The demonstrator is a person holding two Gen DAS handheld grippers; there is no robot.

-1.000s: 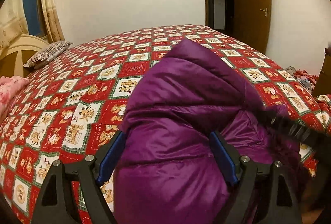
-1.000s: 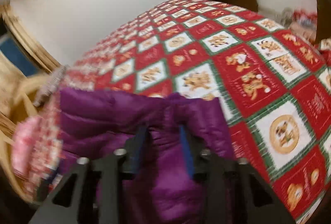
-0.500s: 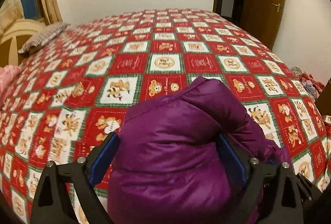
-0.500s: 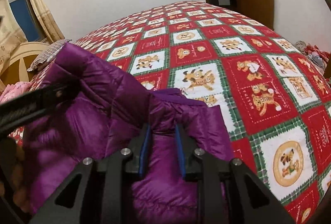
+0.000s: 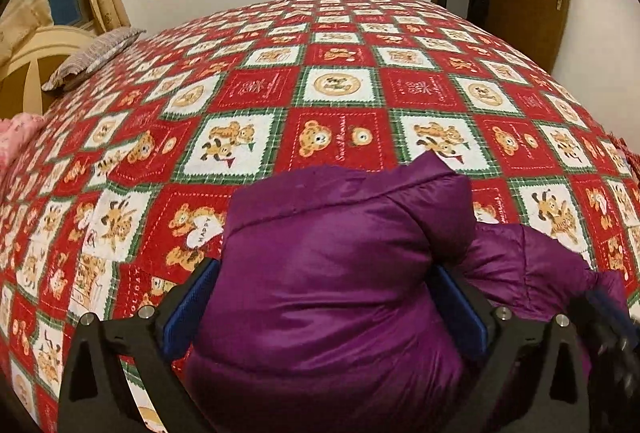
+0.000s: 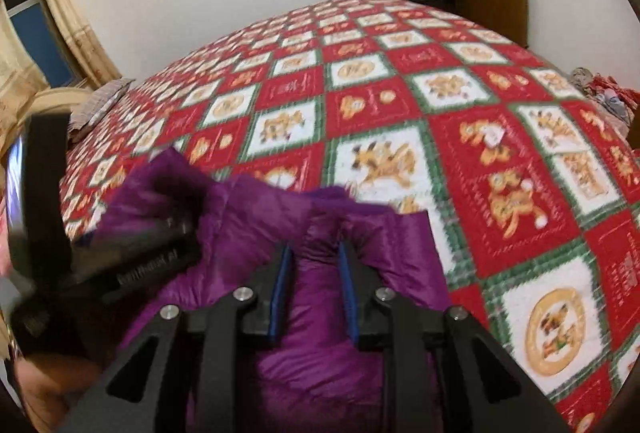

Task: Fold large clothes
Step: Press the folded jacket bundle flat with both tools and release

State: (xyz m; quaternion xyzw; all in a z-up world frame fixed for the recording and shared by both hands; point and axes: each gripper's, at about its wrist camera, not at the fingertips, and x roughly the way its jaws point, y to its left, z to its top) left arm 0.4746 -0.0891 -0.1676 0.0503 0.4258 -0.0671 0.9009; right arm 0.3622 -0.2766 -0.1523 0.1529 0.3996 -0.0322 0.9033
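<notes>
So the purple puffer jacket (image 5: 340, 273) sits bunched on the red bear-print bedspread (image 5: 340, 85), near its close edge; the left gripper (image 5: 324, 309) has its jaws opening, now spread wide either side of a fat fold, pads barely brushing it; the right gripper (image 6: 314, 289) pinches a narrow ridge of jacket fabric between its blue pads (image 6: 280, 285).

A puffy purple quilted down jacket (image 5: 332, 273) lies bunched on the near edge of the bed's red-and-white bear-print patchwork quilt (image 5: 340, 105); a grey striped pillow (image 5: 94, 57) sits at the far left corner.
</notes>
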